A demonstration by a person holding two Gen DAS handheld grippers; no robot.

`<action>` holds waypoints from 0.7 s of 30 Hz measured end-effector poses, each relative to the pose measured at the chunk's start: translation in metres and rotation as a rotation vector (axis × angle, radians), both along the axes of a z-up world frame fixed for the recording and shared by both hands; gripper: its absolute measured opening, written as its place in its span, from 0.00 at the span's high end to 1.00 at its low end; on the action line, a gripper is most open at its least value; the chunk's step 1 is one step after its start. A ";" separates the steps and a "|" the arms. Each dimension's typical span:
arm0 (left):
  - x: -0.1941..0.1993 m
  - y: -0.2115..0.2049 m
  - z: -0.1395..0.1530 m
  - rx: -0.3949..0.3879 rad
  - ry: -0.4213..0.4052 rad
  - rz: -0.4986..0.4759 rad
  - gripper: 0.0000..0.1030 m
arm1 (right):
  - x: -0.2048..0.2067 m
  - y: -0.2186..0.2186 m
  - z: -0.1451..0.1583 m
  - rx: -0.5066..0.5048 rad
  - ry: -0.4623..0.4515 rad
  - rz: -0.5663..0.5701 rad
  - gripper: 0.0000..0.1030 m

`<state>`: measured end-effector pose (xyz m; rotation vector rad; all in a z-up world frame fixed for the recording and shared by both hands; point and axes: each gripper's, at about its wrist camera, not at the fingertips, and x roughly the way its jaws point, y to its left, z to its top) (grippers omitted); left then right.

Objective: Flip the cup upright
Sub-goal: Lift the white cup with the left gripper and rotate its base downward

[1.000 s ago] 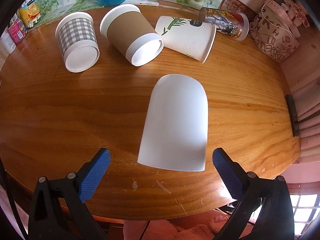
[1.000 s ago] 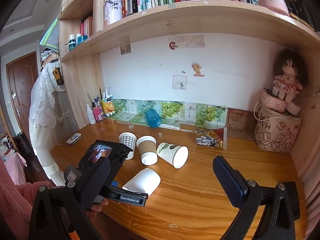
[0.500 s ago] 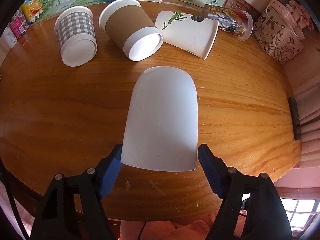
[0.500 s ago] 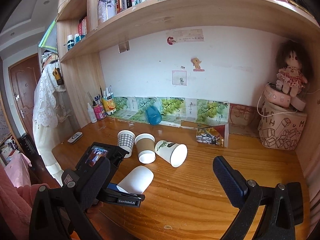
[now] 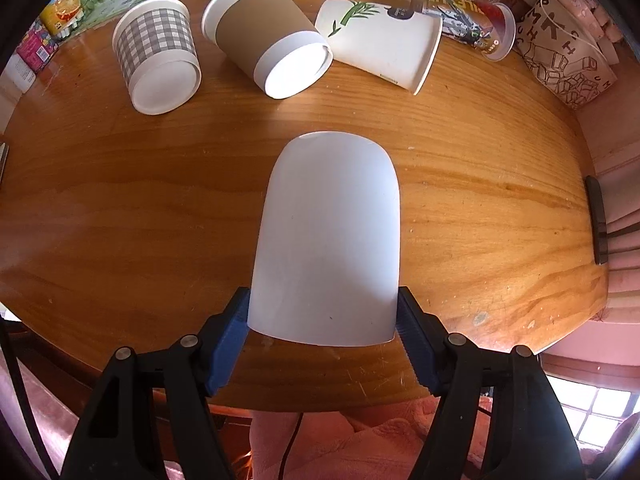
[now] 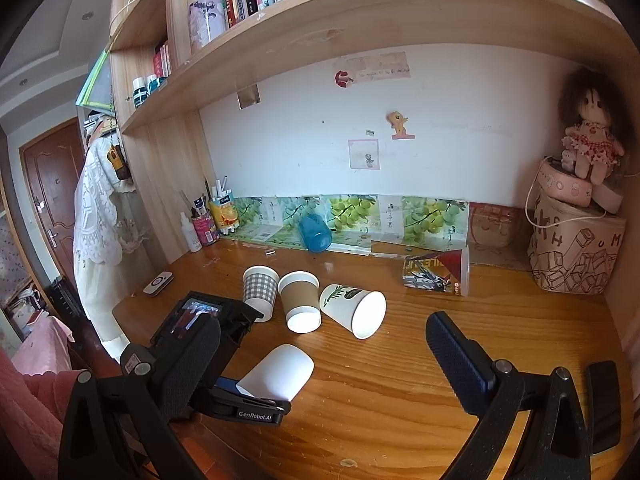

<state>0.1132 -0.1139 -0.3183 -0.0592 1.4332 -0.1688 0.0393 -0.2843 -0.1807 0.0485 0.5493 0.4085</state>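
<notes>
Table [image 5: 120, 208] fills the frame. White cup [image 5: 328, 240] lies on its side at centre, one end toward me; I can't tell whether that end is the mouth or the base. My left hand-held gripper [image 5: 323, 322] has both blue pads pressed on the near end, holding it. Right hand-held gripper [image 6: 320, 356] hangs wide, holding nothing. To do this well I think: light squeeze so the paper doesn't crush, lift clear, rotate mouth-up, set down away from the three tipped cups [image 5: 268, 36] at upper frame.
</notes>
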 end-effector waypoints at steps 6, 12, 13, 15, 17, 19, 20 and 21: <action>-0.004 -0.001 0.004 0.067 0.122 -0.056 0.28 | 0.003 -0.007 -0.001 0.063 0.009 -0.030 0.00; -0.006 -0.008 0.006 0.177 0.248 -0.157 0.28 | 0.001 -0.018 0.000 0.102 -0.013 -0.088 0.00; -0.006 -0.009 0.007 0.187 0.264 -0.173 0.28 | 0.000 -0.019 0.000 0.108 -0.016 -0.096 0.00; -0.004 -0.011 0.010 0.202 0.290 -0.208 0.28 | -0.001 -0.022 -0.001 0.118 -0.020 -0.111 0.00; 0.002 -0.019 0.011 0.229 0.328 -0.246 0.28 | -0.003 -0.025 -0.001 0.129 -0.025 -0.127 0.00; 0.005 -0.021 0.011 0.257 0.382 -0.277 0.28 | -0.004 -0.028 -0.001 0.137 -0.026 -0.144 0.00; 0.007 -0.021 0.012 0.260 0.404 -0.288 0.28 | -0.004 -0.030 -0.001 0.141 -0.027 -0.153 0.00; 0.009 -0.022 0.011 0.263 0.434 -0.304 0.28 | -0.004 -0.031 -0.001 0.146 -0.028 -0.163 0.00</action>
